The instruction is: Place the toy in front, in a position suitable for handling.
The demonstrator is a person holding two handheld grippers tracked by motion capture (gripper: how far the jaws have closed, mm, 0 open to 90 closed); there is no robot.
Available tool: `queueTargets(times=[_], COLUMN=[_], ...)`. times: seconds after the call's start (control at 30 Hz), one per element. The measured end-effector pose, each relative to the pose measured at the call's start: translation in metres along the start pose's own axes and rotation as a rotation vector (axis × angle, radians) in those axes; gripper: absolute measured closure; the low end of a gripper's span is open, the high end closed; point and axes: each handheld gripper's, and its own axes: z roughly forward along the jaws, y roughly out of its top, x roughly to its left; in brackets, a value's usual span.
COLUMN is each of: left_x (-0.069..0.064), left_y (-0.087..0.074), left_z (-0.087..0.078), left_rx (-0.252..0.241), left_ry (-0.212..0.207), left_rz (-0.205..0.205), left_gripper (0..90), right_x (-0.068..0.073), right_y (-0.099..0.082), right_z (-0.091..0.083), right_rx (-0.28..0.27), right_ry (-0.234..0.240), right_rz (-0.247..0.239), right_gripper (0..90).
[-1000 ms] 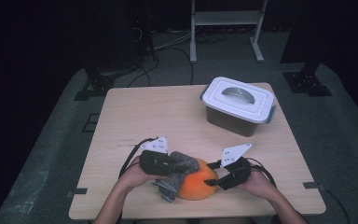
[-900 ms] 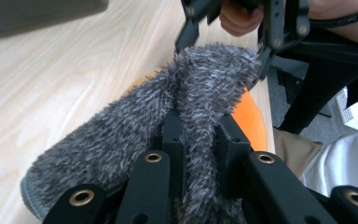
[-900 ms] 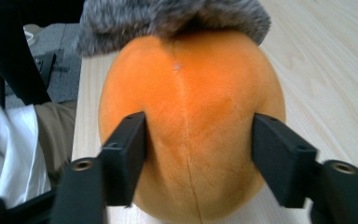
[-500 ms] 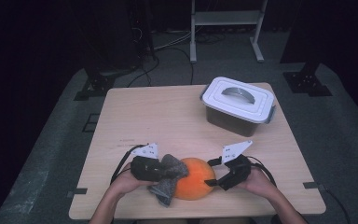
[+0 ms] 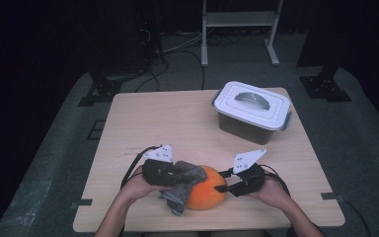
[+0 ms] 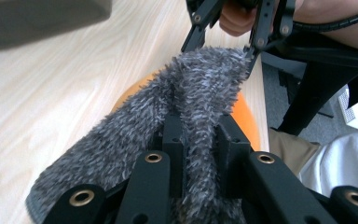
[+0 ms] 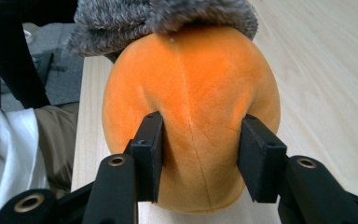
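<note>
Left gripper (image 6: 200, 154): clamping the fuzzy grey cloth (image 6: 191, 93), draping it over the toy.
Right gripper (image 7: 200, 154): jaws, just closing, pinching the round orange plush toy (image 7: 191, 93), steadying it for the cloth.

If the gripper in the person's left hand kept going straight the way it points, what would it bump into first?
Probably the orange plush ball: the left gripper, shut on the grey fuzzy cloth, points right at it, with the right gripper beyond.

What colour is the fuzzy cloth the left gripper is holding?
Grey, the cloth is mottled with lighter tips; clearest in the left gripper view.
</note>
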Motion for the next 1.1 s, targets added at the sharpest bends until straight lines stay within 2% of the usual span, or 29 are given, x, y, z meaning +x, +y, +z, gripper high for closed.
queueTargets(times=[0.07, 0.17, 0.27, 0.5, 0.57, 0.73, 0.77, 0.87, 0.93, 1.1], left_x=[-0.001, -0.001, 0.0, 0.004, 0.004, 0.005, 0.005, 0.005, 0.005, -0.003], left_y=[0.005, 0.007, 0.001, -0.015, -0.017, -0.021, -0.021, -0.018, -0.014, 0.004], left_z=[0.001, 0.003, 0.009, 0.005, 0.003, 0.003, 0.003, 0.002, -0.001, -0.006], left_rx=[-0.003, -0.008, 0.032, 0.022, 0.023, 0.022, 0.025, 0.021, 0.02, 0.021], left_ry=[0.004, 0.001, 0.015, 0.021, 0.022, 0.019, 0.019, 0.018, 0.023, 0.031], left_rz=[0.009, 0.009, 0.001, -0.038, -0.042, -0.049, -0.048, -0.05, -0.039, 0.01], left_gripper=[76.6, 76.6, 76.7, 76.8, 76.7, 76.7, 76.7, 76.7, 76.7, 76.7], right_x=[0.002, 0.0, 0.0, -0.005, -0.007, -0.012, -0.013, -0.014, -0.01, -0.005], right_y=[0.003, 0.002, 0.0, -0.003, -0.005, -0.011, -0.011, -0.012, -0.009, 0.0], right_z=[-0.002, -0.006, -0.005, -0.008, -0.008, -0.001, -0.001, 0.001, -0.002, -0.004], right_rx=[-0.002, -0.015, -0.007, -0.026, -0.015, 0.002, 0.003, 0.0, 0.001, -0.004], right_ry=[-0.015, -0.02, -0.02, -0.016, -0.032, 0.0, 0.008, 0.038, 0.022, 0.005], right_rz=[-0.018, -0.015, -0.004, 0.049, 0.05, 0.09, 0.097, 0.105, 0.075, 0.028], right_gripper=[54.0, 54.0, 53.0, 33.1, 30.1, 27.1, 27.7, 41.3, 49.3, 54.7])
